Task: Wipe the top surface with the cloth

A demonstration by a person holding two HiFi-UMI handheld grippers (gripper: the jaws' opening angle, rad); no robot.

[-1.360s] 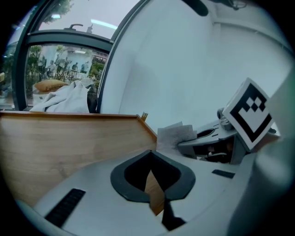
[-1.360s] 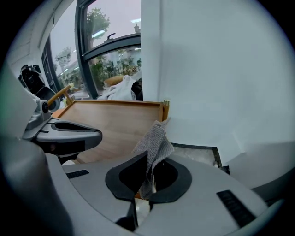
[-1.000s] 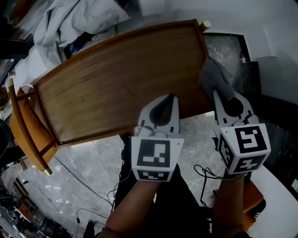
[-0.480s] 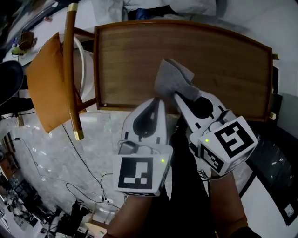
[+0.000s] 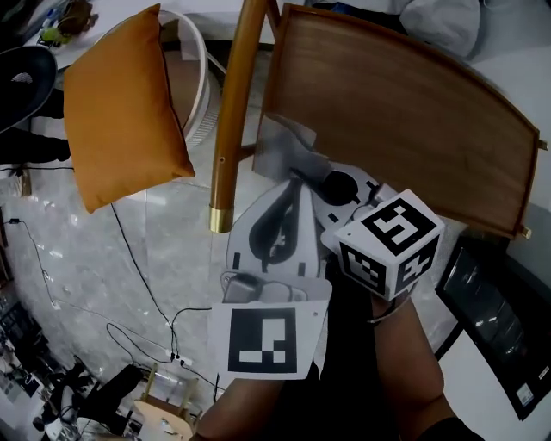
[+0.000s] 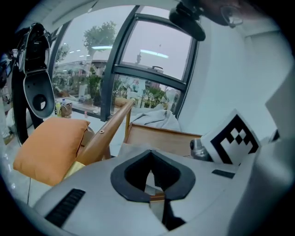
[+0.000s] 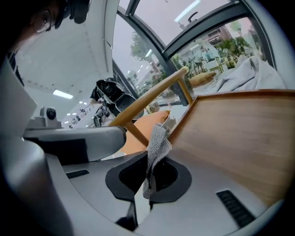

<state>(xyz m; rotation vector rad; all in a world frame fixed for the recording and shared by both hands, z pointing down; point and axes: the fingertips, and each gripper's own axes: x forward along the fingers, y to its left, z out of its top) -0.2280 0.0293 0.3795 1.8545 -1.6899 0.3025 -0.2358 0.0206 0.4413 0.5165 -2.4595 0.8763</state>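
The wooden top surface (image 5: 405,112) fills the upper right of the head view, with a raised rim round it. A grey cloth (image 5: 288,148) hangs at its near left corner, and my right gripper (image 5: 312,170) is shut on it. In the right gripper view the cloth (image 7: 157,143) stands up from between the jaws, beside the wooden top (image 7: 239,138). My left gripper (image 5: 291,188) is shut and holds nothing, just below the cloth and off the top's edge. Its own view shows the left gripper's (image 6: 150,152) jaws pressed together and the wooden top (image 6: 161,138) beyond.
An orange cushion (image 5: 120,103) and a wooden chair rail (image 5: 232,112) stand left of the table. Cables (image 5: 146,293) run over the marble floor below. White fabric (image 5: 439,17) is piled beyond the far edge. A dark panel (image 5: 491,319) lies at the lower right.
The right gripper has carried the cloth leftward across the top to its left corner. The view has swung, so the chair and cushion fill the left. The left gripper stays shut.
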